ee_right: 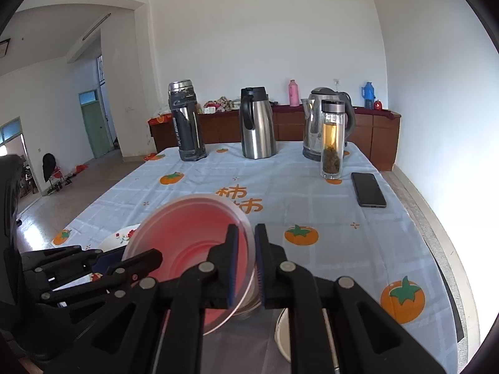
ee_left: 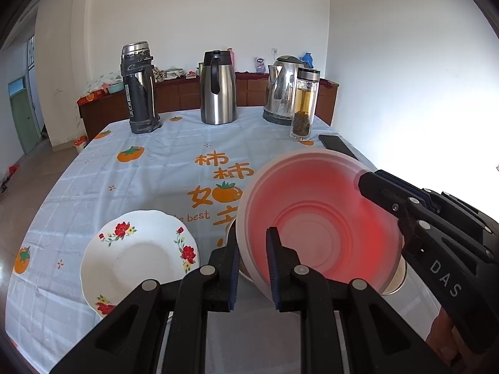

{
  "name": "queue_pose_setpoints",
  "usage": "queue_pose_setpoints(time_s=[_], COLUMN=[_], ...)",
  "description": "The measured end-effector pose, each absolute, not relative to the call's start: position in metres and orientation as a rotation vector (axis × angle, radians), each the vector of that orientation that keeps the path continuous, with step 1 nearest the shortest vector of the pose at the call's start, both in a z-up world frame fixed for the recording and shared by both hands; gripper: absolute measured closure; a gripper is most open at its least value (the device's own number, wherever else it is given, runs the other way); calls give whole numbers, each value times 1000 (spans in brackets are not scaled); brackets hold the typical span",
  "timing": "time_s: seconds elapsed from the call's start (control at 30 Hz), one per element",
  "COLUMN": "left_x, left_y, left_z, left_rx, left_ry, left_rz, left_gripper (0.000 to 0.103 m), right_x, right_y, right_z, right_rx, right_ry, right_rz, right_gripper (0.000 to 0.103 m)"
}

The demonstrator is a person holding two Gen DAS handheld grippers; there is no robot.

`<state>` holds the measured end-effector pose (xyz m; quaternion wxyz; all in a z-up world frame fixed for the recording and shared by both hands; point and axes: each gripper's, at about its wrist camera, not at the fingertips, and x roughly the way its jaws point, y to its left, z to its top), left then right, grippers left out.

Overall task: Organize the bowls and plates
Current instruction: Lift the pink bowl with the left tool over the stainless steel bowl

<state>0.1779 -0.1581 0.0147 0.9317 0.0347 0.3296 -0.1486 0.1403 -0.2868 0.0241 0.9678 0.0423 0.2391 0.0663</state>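
Pink bowl [ee_left: 318,218] empty, rim pinched by both tongs

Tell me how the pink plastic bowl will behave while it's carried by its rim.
The pink plastic bowl looks thin and translucent, so it is probably light and may flex. The left gripper and right gripper pinch opposite rim edges; its smooth wall could slip.

Along the far edge of the tablecloth [ee_right: 312,193] stand a battered flask [ee_right: 186,121], a steel jug [ee_right: 258,123] and a kettle [ee_right: 315,124] (partly hidden by a tea bottle [ee_right: 333,138]); a phone [ee_right: 368,190] lies right.
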Motion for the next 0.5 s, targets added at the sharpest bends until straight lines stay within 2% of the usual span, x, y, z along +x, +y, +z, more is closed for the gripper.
queue_pose_setpoints(time_s=[0.5], left_x=[210], left_y=[-161], left_z=[3], left_rx=[81], left_ry=[749], left_rz=[-274], left_gripper=[85], right_x=[183], right_y=[-284], right_z=[0], right_rx=[59], right_ry=[598], right_rz=[129], right_gripper=[91])
